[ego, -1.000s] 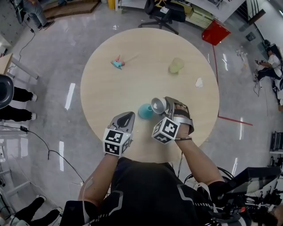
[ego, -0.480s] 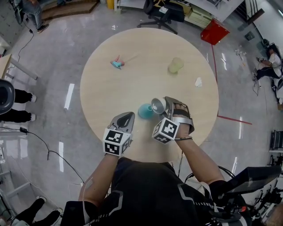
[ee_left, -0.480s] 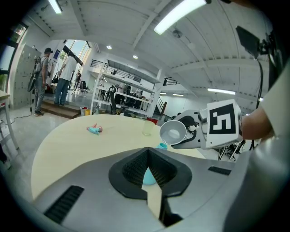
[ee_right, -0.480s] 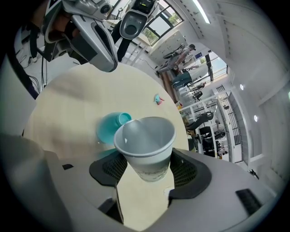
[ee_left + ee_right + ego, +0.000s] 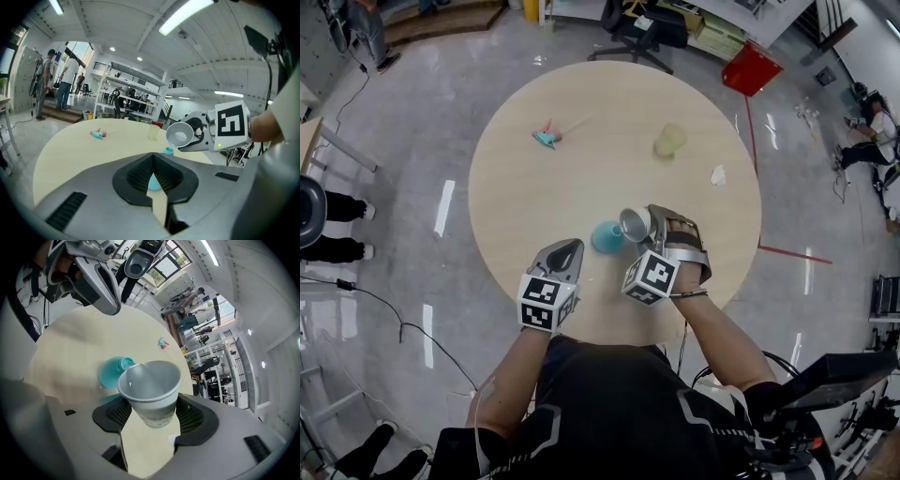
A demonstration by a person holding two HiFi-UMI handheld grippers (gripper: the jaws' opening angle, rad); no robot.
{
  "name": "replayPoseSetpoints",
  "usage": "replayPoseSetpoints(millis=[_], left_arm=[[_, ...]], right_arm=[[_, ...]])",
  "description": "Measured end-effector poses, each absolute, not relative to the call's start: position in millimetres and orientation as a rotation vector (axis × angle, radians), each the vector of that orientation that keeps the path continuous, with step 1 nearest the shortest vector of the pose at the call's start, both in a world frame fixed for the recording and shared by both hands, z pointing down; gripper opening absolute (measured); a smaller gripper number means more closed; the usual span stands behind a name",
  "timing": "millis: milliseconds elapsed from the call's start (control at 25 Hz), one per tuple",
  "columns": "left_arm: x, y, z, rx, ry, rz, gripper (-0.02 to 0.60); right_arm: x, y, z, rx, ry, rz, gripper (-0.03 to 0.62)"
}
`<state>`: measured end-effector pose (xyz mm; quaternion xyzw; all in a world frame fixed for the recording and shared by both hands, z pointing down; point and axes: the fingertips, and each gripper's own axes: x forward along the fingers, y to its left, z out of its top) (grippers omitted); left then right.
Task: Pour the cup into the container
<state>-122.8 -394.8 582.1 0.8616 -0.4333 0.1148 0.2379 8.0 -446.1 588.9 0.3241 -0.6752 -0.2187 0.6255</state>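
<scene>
the right gripper (image 5: 153, 417) clamps a white cup (image 5: 150, 390) by its lower body, a jaw on each side. the cup is tipped on its side, its mouth turned toward the teal container (image 5: 110, 372) and its rim just over it. the container stands on the round table (image 5: 581, 178) near the person's edge, between the two grippers. the left gripper (image 5: 566, 253) hangs just beside it, jaws together and empty. well apart lie a yellowish cup (image 5: 670, 141), a teal-pink thing (image 5: 547, 137) and a white scrap (image 5: 718, 174).
</scene>
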Motion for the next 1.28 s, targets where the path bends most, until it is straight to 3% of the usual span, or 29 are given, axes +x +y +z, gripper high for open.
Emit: replayPoseSetpoints(millis=[720, 1280], left_arm=[[-124, -396, 587, 2.347, -1.183, 0.317, 0.001], [-112, -403, 568, 2.394, -1.194, 0.275, 0.000]], right_arm=[[0, -447, 596, 0.726, -1.533, -0.548, 0.299], [7, -448, 581, 0.965, -1.902, -0.174, 0.299]])
